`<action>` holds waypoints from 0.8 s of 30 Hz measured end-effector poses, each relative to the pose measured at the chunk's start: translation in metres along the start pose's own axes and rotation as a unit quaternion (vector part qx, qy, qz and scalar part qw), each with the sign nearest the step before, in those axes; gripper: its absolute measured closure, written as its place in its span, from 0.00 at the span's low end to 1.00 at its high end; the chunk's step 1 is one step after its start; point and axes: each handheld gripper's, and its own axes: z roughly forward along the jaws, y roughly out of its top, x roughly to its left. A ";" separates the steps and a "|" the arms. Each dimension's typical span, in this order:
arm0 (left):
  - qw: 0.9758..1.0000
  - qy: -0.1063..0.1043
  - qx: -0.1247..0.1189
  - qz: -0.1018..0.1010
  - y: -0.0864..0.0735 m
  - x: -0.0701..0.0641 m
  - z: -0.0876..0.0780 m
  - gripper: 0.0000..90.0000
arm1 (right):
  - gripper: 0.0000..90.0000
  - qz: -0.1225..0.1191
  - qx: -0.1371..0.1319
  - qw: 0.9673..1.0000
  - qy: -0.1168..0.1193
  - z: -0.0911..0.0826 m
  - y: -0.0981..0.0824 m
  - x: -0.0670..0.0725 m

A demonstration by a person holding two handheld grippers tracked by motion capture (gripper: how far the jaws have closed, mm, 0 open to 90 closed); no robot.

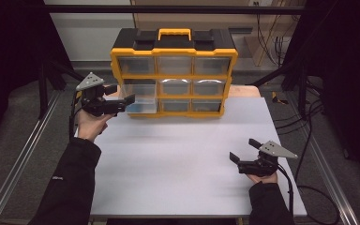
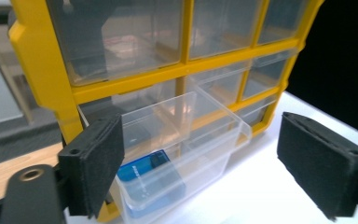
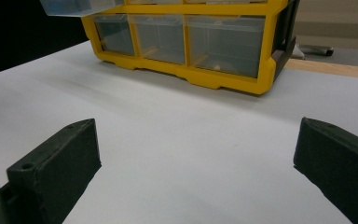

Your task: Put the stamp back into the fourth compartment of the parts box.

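Left hand-held gripper [image 2: 200, 163] gapes empty before the pulled-out drawer [image 2: 186, 140], its blue contents [image 2: 144, 175] blurred.

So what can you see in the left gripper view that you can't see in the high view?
The left gripper view alone makes out a blue thing lying in the pulled-out clear drawer. The high view alone has the person's sleeves, the organizer's yellow handle and the right hand-held gripper, open over the white table. Both share the yellow organizer, that drawer, and the left hand-held gripper, open beside it.
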 end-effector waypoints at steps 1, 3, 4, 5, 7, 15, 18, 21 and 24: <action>1.000 -0.004 -0.008 -0.002 -0.004 0.000 -0.003 0.14 | 0.01 0.000 0.000 1.000 0.000 0.000 0.000 0.000; 1.000 -0.007 -0.016 -0.002 -0.014 0.000 -0.009 0.12 | 0.01 0.001 -0.001 1.000 -0.001 0.000 0.000 0.000; 1.000 -0.007 -0.017 -0.002 -0.017 -0.001 -0.011 0.08 | 0.01 0.001 -0.001 1.000 -0.001 0.000 0.000 0.000; 1.000 -0.010 -0.018 -0.001 -0.022 -0.001 -0.014 0.06 | 0.01 0.001 -0.001 1.000 0.000 0.000 0.000 0.000; 1.000 -0.011 -0.020 0.004 -0.033 -0.002 -0.020 0.04 | 0.01 0.001 -0.001 1.000 -0.001 0.000 0.000 0.000; 0.999 -0.024 -0.025 -0.013 -0.082 -0.002 -0.032 0.01 | 0.01 0.002 -0.001 1.000 0.000 0.000 0.000 0.000; 0.999 -0.023 -0.021 -0.011 -0.097 -0.003 -0.036 0.01 | 0.01 0.002 -0.001 1.000 0.000 0.000 0.000 0.000; 1.000 -0.022 -0.018 -0.007 -0.114 -0.005 -0.039 0.01 | 0.01 0.003 -0.001 1.000 -0.001 0.000 0.000 0.000; 1.000 -0.022 -0.008 -0.002 -0.129 -0.007 -0.041 0.01 | 0.01 0.003 -0.001 1.000 -0.001 0.000 0.000 0.000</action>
